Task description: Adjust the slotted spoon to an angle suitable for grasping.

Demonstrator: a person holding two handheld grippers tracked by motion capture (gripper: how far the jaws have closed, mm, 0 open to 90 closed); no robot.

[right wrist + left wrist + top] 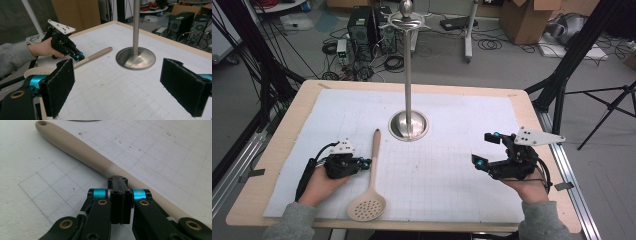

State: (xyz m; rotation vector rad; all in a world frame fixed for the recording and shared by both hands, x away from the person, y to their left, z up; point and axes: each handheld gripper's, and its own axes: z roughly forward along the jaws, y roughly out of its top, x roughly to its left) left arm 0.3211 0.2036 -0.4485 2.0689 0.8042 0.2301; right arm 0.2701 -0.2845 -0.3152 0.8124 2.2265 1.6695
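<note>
Forearms in grey sleeves enter at the bottom of the high view, each hand carrying a gripper. Left gripper (368, 162) lies low on the gridded mat (452, 165), jaws pressed together with nothing between them, tips just beside the handle of the slotted spoon (371, 187). Spoon lies flat, perforated bowl toward the person, handle pointing at the metal stand (408, 120) in the middle of the mat. Right gripper (484, 148) sits well apart from the spoon at the right side, jaws spread wide and empty.

Left gripper view: closed jaw tips sit against the near edge of the spoon handle (82, 152), which runs diagonally across the mat; whether they touch it, cannot tell.

Right gripper view: two black pads (60, 83) stand far apart, bare mat between them. Beyond them, the stand's round base (135, 58), the spoon handle (96, 56) and the left gripper (79, 57) at the handle.
</note>
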